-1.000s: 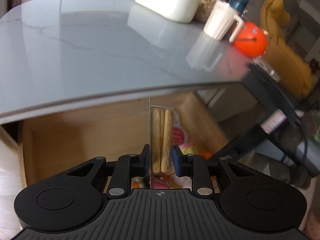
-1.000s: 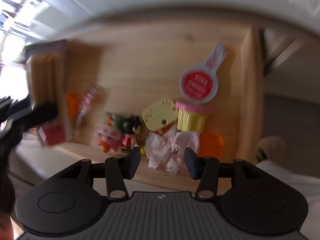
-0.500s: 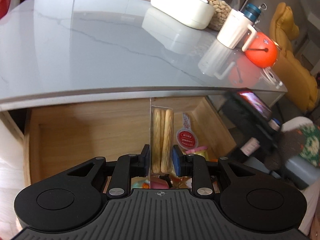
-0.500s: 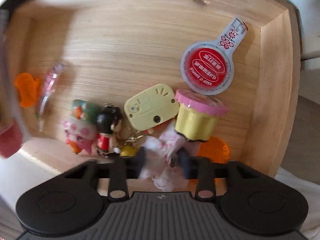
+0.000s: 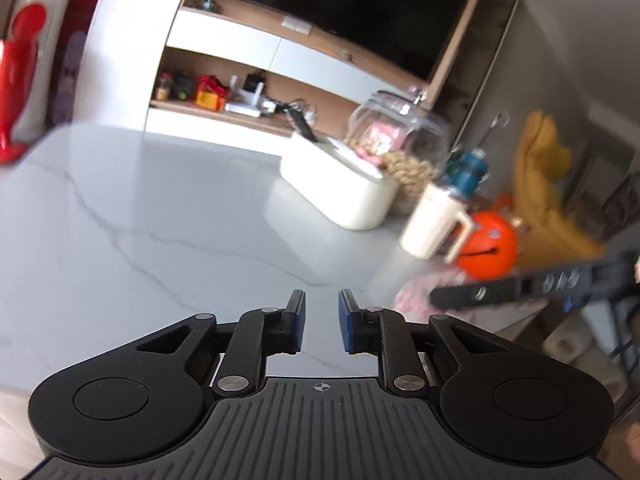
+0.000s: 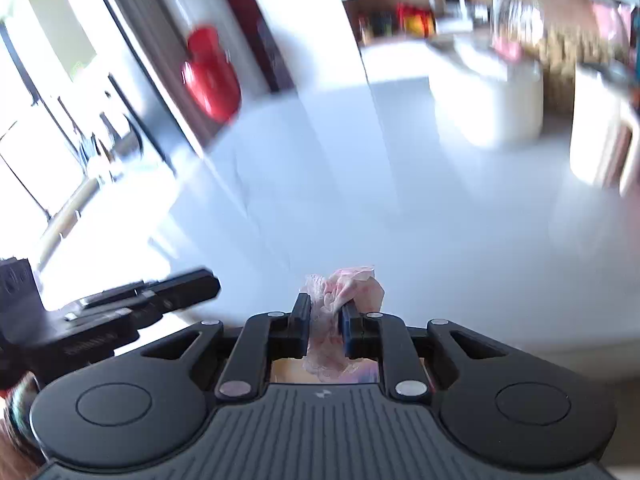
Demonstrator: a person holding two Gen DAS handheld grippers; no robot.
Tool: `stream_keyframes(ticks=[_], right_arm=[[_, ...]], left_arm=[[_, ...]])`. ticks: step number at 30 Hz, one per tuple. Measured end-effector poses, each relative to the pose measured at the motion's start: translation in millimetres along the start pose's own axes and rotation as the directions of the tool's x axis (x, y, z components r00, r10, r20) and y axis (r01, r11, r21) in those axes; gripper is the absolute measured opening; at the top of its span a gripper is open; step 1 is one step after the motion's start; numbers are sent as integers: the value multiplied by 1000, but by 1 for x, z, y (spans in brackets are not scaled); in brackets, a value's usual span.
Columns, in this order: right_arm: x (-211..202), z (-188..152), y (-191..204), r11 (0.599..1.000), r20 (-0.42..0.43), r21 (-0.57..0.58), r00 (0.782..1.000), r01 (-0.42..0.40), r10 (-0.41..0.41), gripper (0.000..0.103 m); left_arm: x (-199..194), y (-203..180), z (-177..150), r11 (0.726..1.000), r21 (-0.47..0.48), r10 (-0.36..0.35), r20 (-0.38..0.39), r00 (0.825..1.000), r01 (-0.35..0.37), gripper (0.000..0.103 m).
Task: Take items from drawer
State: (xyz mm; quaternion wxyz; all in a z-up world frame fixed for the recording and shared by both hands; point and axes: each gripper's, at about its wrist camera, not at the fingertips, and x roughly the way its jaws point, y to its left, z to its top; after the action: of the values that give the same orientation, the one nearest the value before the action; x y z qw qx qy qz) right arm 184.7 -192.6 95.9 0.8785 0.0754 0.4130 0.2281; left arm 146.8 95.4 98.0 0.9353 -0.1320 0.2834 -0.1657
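Note:
My left gripper (image 5: 322, 320) hovers low over the grey marble tabletop (image 5: 160, 220). It is open, with a narrow gap and nothing between its blue-padded fingers (image 5: 298, 324). My right gripper (image 6: 325, 320) is shut on a small pink-and-white lacy cloth (image 6: 348, 284), held above the tabletop (image 6: 400, 220). The left wrist view catches the right gripper (image 5: 520, 288) blurred at the right edge, with the pink cloth (image 5: 420, 292) at its tip. The left gripper (image 6: 140, 300) appears at the left of the right wrist view. Neither view shows the drawer or the breadstick packet.
At the table's far right stand a white box (image 5: 340, 188), a glass jar of nuts (image 5: 400, 148), a cream mug (image 5: 432, 224) and an orange ball (image 5: 488, 248). A red object (image 5: 16, 80) stands off the far left corner. A yellow armchair (image 5: 540, 184) is beyond the right edge.
Both grippers rose from the drawer to the tabletop. The breadstick packet has left the left gripper. The right gripper closed on the pink cloth and lifted it out.

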Motion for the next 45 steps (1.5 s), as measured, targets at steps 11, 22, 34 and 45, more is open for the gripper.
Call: stream_keyframes(ticks=[11, 22, 34, 45], right_arm=[[20, -25, -39, 999, -4, 32, 999, -36, 36, 15], [51, -119, -79, 995, -125, 31, 988, 93, -88, 15], [51, -118, -75, 998, -151, 43, 987, 51, -44, 18], [52, -120, -75, 996, -163, 57, 985, 71, -61, 20]], left_arm=[[93, -22, -88, 936, 342, 114, -517, 848, 83, 19], [168, -27, -130, 893, 447, 242, -582, 776, 57, 21], [192, -6, -133, 958, 280, 146, -646, 749, 55, 19], [204, -26, -144, 976, 183, 40, -677, 735, 116, 34]])
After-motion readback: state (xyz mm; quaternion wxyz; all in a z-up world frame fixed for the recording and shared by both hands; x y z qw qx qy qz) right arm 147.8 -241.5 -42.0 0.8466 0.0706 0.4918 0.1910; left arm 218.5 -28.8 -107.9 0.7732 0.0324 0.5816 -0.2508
